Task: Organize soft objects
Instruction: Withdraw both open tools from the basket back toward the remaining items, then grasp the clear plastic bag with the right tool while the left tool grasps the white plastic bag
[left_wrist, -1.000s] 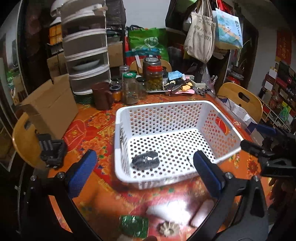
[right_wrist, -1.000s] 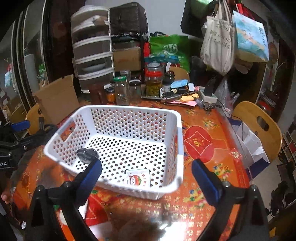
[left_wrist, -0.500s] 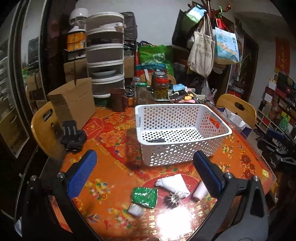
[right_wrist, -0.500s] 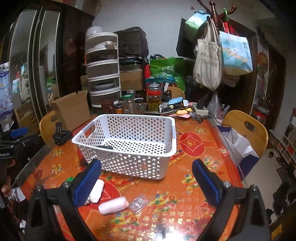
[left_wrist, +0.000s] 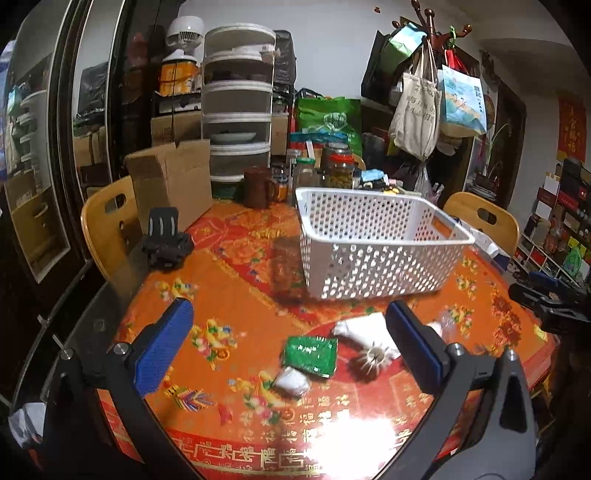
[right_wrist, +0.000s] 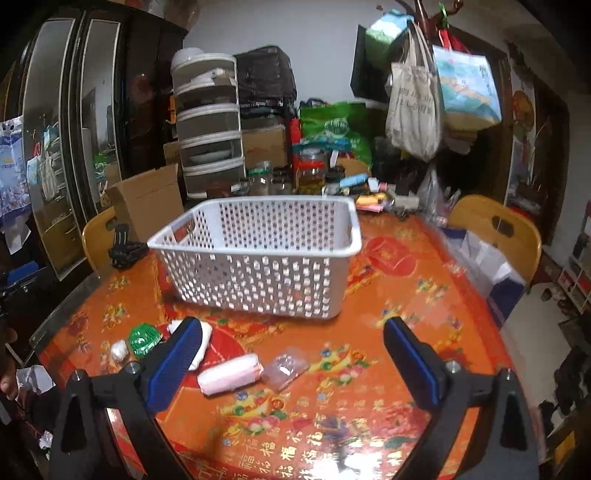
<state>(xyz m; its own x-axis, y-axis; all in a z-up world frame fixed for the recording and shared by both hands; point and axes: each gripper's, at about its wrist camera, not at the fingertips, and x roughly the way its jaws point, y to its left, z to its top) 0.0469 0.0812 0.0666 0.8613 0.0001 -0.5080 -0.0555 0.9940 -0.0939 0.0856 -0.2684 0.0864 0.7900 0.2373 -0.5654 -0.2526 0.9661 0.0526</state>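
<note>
On orange patterned table (right_wrist: 399, 295): white perforated plastic basket (right_wrist: 258, 258), contents hidden behind walls. Before it, outside: green foil packet (left_wrist: 310, 354), white cloth bundle (left_wrist: 364, 328), pink-white soft roll (right_wrist: 229, 374). Left claw (left_wrist: 288, 345) and right claw (right_wrist: 291, 356) both spread apart, empty.

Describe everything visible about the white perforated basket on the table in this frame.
The basket is a white rectangular bin, plastic by its look, with rows of round holes through every wall and a smooth rolled rim. It stands upright on the orange patterned tablecloth, mouth open upward, behind the loose small items. Nothing grips it; both tongs are open and apart from it. Its contents cannot be made out from this low angle.
</note>
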